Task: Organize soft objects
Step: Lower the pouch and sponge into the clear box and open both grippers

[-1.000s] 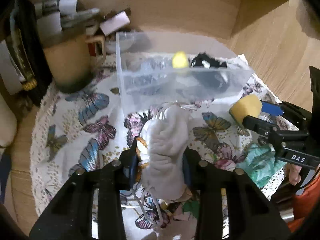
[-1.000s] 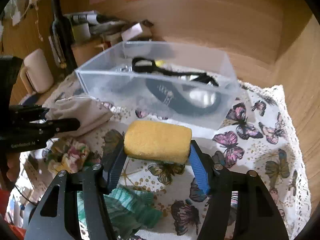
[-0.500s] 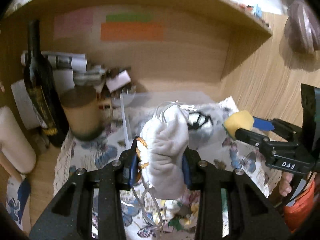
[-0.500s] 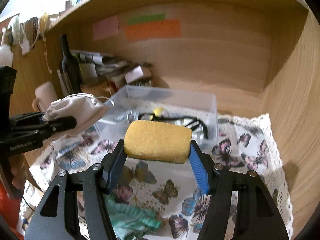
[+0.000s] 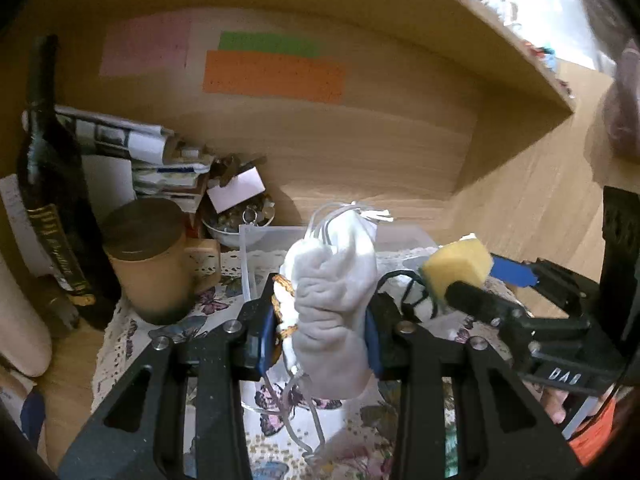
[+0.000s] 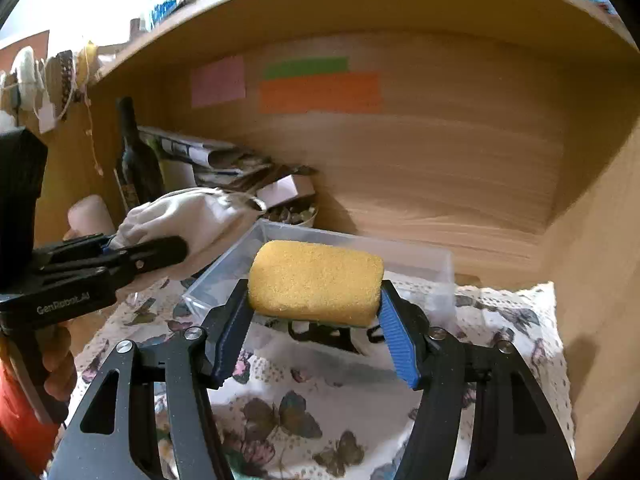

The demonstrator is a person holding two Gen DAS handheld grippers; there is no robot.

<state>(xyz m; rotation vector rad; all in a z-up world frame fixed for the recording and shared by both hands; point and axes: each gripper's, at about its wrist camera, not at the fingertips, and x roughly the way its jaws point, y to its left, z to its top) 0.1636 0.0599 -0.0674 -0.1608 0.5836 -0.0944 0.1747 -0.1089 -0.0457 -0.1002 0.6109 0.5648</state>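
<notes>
My left gripper (image 5: 320,332) is shut on a white cloth pouch (image 5: 336,304) with loose strings, held in the air in front of the clear plastic box (image 5: 256,252). The pouch also shows in the right wrist view (image 6: 188,216). My right gripper (image 6: 316,320) is shut on a yellow sponge (image 6: 316,280), held above the near side of the clear box (image 6: 420,256). The sponge shows in the left wrist view (image 5: 456,268) to the right of the pouch. A black strap (image 6: 320,332) lies inside the box.
A butterfly-print cloth (image 6: 300,412) covers the table. A tan mug (image 5: 152,268), a dark bottle (image 5: 52,184), stacked papers (image 5: 132,144) and a small bowl (image 5: 240,220) stand at the back left. Wooden walls close the back and right.
Both grippers have lifted upward and tilted up with their loads. The box has dropped lower in both views and the back wall with coloured notes has come into view.
</notes>
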